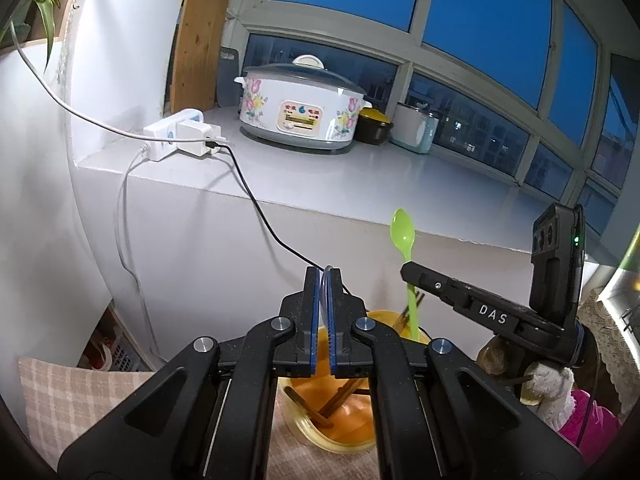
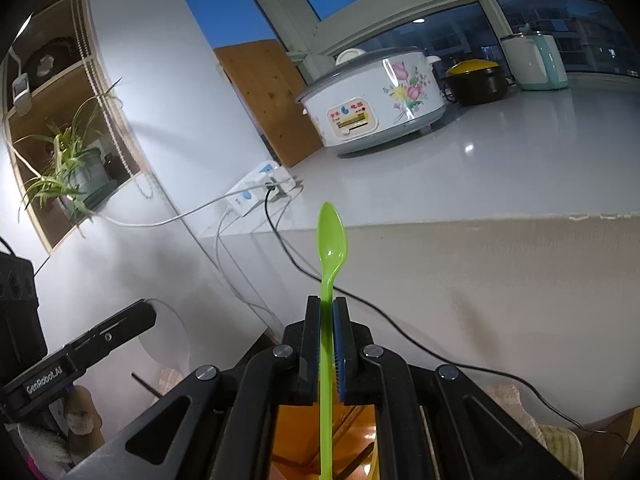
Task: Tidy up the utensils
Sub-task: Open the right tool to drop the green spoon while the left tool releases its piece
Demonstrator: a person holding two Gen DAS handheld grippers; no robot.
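Note:
My right gripper [image 2: 326,304] is shut on a green plastic spoon [image 2: 330,240], bowl end up, its handle running down between the jaws over an orange container [image 2: 352,428]. In the left wrist view the right gripper [image 1: 408,270] holds the spoon [image 1: 403,232] upright above the orange container [image 1: 352,428], which holds brown chopsticks [image 1: 340,398]. My left gripper [image 1: 323,274] is shut on a thin clear lid whose rim shows at its fingertips; in the right wrist view the left gripper [image 2: 150,312] holds this clear round lid [image 2: 168,340] at the lower left.
A white ledge [image 1: 400,176] carries a flowered cooker [image 1: 300,108], a black pot with yellow lid [image 1: 374,124], a pale appliance [image 1: 416,128] and a power strip [image 1: 180,136] with cables hanging down. A checked cloth [image 1: 80,392] covers the table. Soft toys [image 1: 560,396] lie at right.

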